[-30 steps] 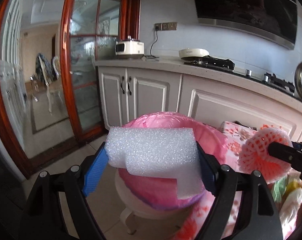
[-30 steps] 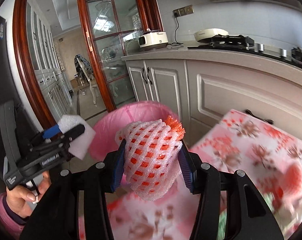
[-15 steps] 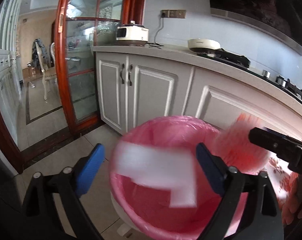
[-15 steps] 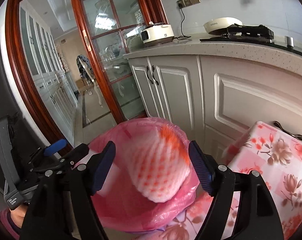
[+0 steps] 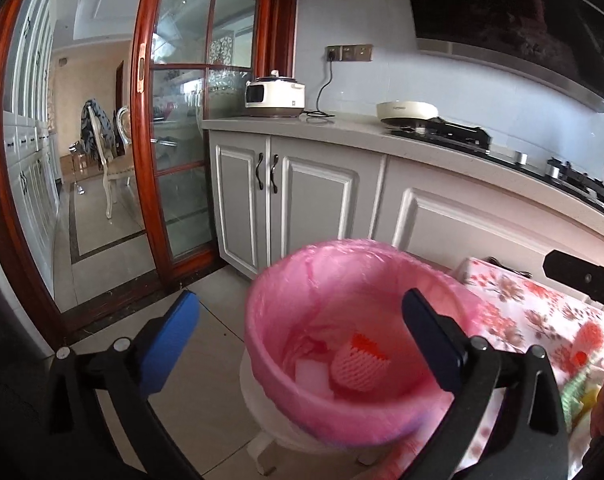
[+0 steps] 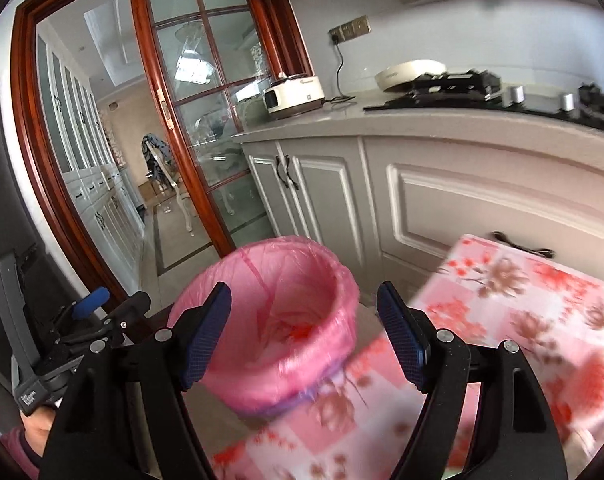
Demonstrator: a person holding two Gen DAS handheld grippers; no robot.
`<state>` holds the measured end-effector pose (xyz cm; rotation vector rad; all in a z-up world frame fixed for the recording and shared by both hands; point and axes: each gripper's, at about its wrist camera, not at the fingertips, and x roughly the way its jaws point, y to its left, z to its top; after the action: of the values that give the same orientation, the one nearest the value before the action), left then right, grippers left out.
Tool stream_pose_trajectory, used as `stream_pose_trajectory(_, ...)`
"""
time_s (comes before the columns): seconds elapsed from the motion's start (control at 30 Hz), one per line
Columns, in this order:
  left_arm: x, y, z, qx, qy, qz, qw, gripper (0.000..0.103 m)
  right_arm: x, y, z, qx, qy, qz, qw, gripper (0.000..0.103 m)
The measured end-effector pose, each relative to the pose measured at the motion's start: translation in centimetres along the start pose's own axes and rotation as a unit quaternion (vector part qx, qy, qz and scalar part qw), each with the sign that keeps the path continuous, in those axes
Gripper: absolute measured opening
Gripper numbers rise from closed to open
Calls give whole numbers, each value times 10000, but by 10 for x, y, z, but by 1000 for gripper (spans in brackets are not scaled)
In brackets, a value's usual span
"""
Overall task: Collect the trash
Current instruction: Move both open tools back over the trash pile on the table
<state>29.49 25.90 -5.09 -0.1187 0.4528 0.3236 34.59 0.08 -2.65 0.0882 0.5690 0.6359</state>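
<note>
Two spread grippers, left gripper (image 5: 300, 330), right gripper (image 6: 303, 338), angled down over pink-lined bin (image 5: 286, 280)

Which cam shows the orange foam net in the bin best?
Left wrist: it looks down into the pink-lined bin, where the foam net lies plainly beside a white foam piece. Right wrist sees the bin more from the side; only a blurred orange patch.
</note>
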Motion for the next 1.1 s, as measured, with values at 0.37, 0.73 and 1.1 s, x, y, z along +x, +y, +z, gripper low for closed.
stream_pose_trajectory(0.37,-94,-62,-56,-43,83,-508,9987,98,-135,-41,-70,95,-246,-838,9961,83)
stream_pose_trajectory(0.73,-140,-159,-124,465,317,-1197,9912,98,-241,-104,-155,693,-379,-1909,9784,83)
stream_pose_trajectory(1.1,-145,-215,-167,914,776,-1583,9801,98,-284,-158,-206,1107,-227,-2560,9601,83)
